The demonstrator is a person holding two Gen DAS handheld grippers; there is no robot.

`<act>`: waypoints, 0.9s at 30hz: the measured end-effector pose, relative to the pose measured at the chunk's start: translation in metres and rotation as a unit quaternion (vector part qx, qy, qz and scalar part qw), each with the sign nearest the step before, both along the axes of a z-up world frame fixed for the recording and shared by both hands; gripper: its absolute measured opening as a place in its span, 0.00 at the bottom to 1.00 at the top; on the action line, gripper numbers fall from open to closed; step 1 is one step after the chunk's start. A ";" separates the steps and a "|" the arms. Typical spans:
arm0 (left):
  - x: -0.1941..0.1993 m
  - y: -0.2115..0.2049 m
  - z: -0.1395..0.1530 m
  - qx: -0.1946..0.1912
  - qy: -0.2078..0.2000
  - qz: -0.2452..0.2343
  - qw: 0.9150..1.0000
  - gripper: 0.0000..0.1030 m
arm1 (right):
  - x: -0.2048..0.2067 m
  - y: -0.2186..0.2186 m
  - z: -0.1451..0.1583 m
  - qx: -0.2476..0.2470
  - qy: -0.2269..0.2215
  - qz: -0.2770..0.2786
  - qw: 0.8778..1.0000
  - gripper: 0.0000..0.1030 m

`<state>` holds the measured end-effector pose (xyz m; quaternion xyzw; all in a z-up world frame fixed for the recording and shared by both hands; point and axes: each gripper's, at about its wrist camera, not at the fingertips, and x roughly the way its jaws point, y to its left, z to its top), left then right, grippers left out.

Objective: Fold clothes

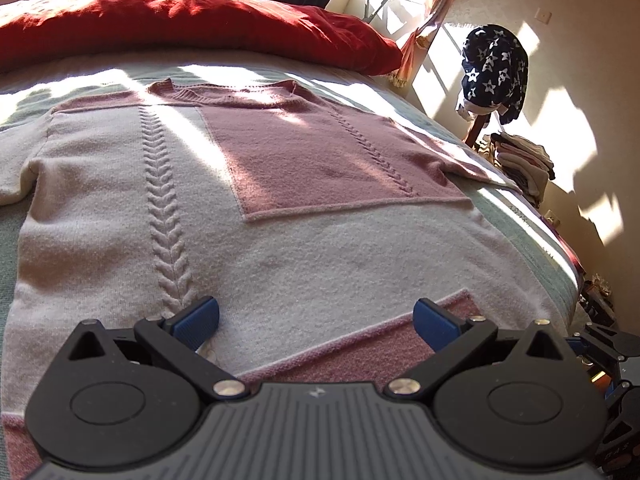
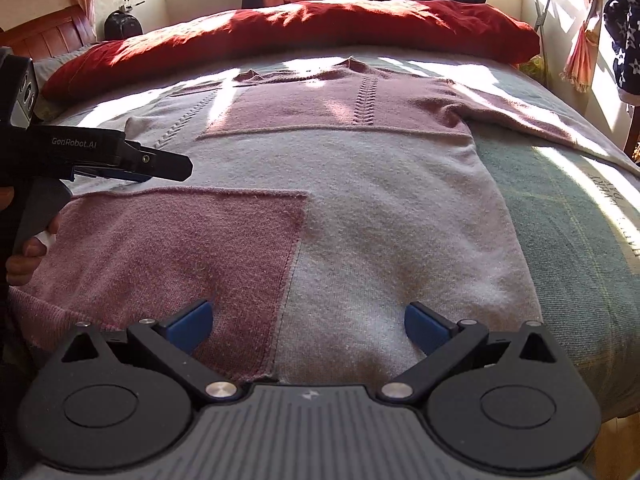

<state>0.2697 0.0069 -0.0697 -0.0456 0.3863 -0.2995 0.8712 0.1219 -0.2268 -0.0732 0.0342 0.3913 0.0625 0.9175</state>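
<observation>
Left wrist view: my left gripper [image 1: 316, 320] hovers, jaws released, over the hem of a pink-and-cream knit sweater [image 1: 248, 184] spread flat on the bed [image 1: 532, 236].

Right wrist view: my right gripper [image 2: 307, 325], jaws released and empty, above the same hem; left gripper [image 2: 160, 168] beside it.

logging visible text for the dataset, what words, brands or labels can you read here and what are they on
"GenRobot.AI": white lettering on the side of the left gripper, seen in the right wrist view.
Dark woven lettering along the green blanket edge: too warped and blurred to read.
Small logo on each gripper's grey body: a mark, no letters.
</observation>
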 end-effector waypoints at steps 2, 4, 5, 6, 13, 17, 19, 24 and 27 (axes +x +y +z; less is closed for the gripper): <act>-0.006 0.000 -0.001 -0.001 -0.005 0.012 1.000 0.99 | -0.007 -0.006 0.004 0.017 0.000 -0.003 1.000 1.00; -0.015 0.002 -0.004 -0.008 -0.017 0.024 1.000 0.99 | -0.015 -0.014 0.008 0.036 -0.002 -0.004 0.999 1.00; -0.022 0.003 -0.005 -0.009 -0.031 0.028 0.999 0.99 | -0.020 -0.019 0.010 0.045 -0.005 -0.006 0.999 1.00; -0.029 0.003 -0.007 -0.006 -0.046 0.030 0.998 0.99 | -0.025 -0.022 0.013 0.050 -0.011 -0.006 0.999 1.00; -0.068 -0.005 0.011 0.049 -0.073 0.064 0.994 0.99 | -0.055 -0.034 0.034 0.072 -0.056 0.022 0.996 1.00; -0.081 0.001 0.015 0.042 -0.082 0.076 0.993 0.99 | -0.044 -0.024 0.046 0.072 -0.087 0.073 0.991 1.00; -0.079 0.008 0.006 0.051 -0.051 0.094 0.993 0.99 | -0.030 -0.019 0.053 0.085 -0.102 0.098 0.986 1.00; -0.088 0.037 0.012 0.016 -0.027 0.117 0.993 0.99 | 0.010 -0.013 0.063 0.123 -0.137 0.138 0.973 1.00; -0.074 0.061 0.035 0.005 -0.019 0.160 0.987 0.99 | 0.037 -0.011 0.059 0.139 -0.134 0.166 0.967 1.00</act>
